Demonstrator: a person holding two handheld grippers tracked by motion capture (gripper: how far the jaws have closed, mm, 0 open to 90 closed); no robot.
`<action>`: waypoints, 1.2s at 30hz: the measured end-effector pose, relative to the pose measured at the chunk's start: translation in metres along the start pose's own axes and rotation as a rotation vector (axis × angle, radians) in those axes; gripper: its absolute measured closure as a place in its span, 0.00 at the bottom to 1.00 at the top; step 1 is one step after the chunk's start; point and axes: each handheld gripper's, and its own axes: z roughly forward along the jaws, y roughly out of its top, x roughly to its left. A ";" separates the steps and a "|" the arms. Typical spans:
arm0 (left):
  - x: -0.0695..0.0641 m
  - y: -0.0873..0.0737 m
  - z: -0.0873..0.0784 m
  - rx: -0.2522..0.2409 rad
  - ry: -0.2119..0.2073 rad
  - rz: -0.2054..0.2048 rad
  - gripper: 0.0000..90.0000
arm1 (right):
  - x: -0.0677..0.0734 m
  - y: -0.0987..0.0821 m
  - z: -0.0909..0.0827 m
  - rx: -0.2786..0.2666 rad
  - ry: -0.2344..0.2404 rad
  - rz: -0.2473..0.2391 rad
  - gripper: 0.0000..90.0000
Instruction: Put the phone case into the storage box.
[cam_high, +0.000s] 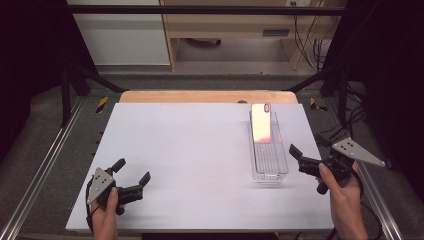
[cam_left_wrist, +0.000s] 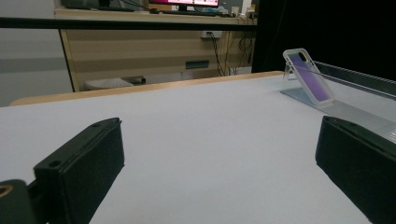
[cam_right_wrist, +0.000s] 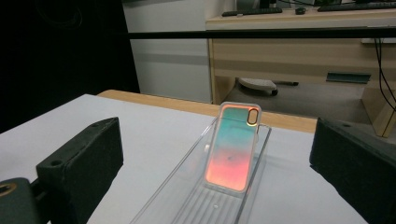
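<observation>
A phone case (cam_high: 261, 123) with a glossy orange-to-teal back leans upright at the far end of a clear ribbed plastic tray (cam_high: 270, 167) on the right of the white table (cam_high: 190, 150). My right gripper (cam_high: 306, 144) is open just right of the tray's near end, a hand holding it. In the right gripper view the case (cam_right_wrist: 233, 144) stands in the tray (cam_right_wrist: 187, 186) between and beyond the wide-apart jaws of my right gripper (cam_right_wrist: 219, 163). My left gripper (cam_high: 133, 170) rests open at the table's near left. In its own view my left gripper (cam_left_wrist: 219, 163) holds nothing, with the case (cam_left_wrist: 308, 77) far off to the right.
A wooden edge (cam_high: 207, 96) runs along the table's far side. Metal rails (cam_high: 45, 160) flank the table on both sides. A black bar (cam_high: 200, 10) crosses overhead at the back, with a wooden desk (cam_high: 240, 25) and cables behind it.
</observation>
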 end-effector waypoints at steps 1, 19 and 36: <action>0.000 0.000 0.000 0.000 0.001 0.000 0.01 | -0.001 -0.001 -0.001 -0.002 -0.005 0.000 0.03; -0.001 0.000 0.000 0.001 -0.002 0.006 0.01 | -0.018 -0.018 -0.022 -0.028 -0.031 -0.004 0.04; 0.000 0.000 -0.001 0.000 0.000 0.007 0.01 | -0.023 -0.041 -0.028 -0.041 -0.041 -0.011 0.04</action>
